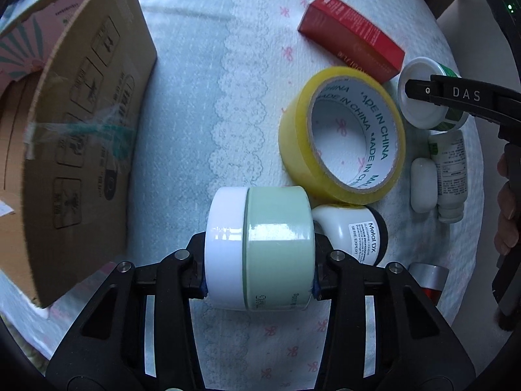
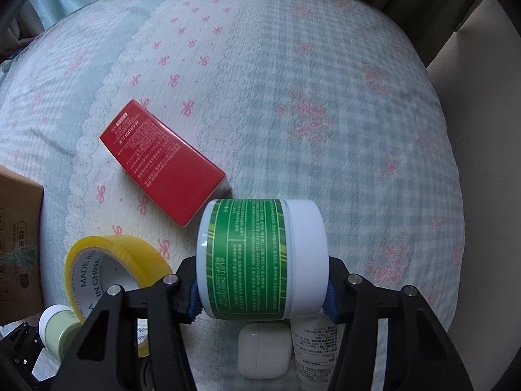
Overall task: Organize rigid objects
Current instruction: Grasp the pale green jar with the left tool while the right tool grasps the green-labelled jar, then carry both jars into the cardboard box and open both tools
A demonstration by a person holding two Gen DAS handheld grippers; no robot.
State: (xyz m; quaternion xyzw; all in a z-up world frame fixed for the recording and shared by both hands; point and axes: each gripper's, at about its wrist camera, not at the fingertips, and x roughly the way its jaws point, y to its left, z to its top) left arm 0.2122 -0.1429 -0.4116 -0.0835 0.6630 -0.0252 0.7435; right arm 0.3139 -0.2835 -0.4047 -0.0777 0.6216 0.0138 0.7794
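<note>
Brown corrugated cardboard box [image 1: 78,150] far left on a pale checked quilted bed cover [image 1: 202,97]. Red rectangular carton [image 2: 161,161] lying flat, near yellow roll of packing tape [image 1: 342,133]. Pale green jar with white lid [image 1: 260,251] clamped sideways in left tongs [image 1: 259,280]. White tub with green label [image 2: 260,259] clamped sideways in right tongs [image 2: 262,293], above small white earbud case [image 2: 263,350].

The left gripper [image 1: 259,280] has its jaws clamped on a pale green jar [image 1: 260,251] lying sideways, white lid to the left. A cardboard box [image 1: 78,137] stands left; yellow tape [image 1: 342,133], a red carton [image 1: 351,37] and small bottles [image 1: 451,176] lie right.
</note>
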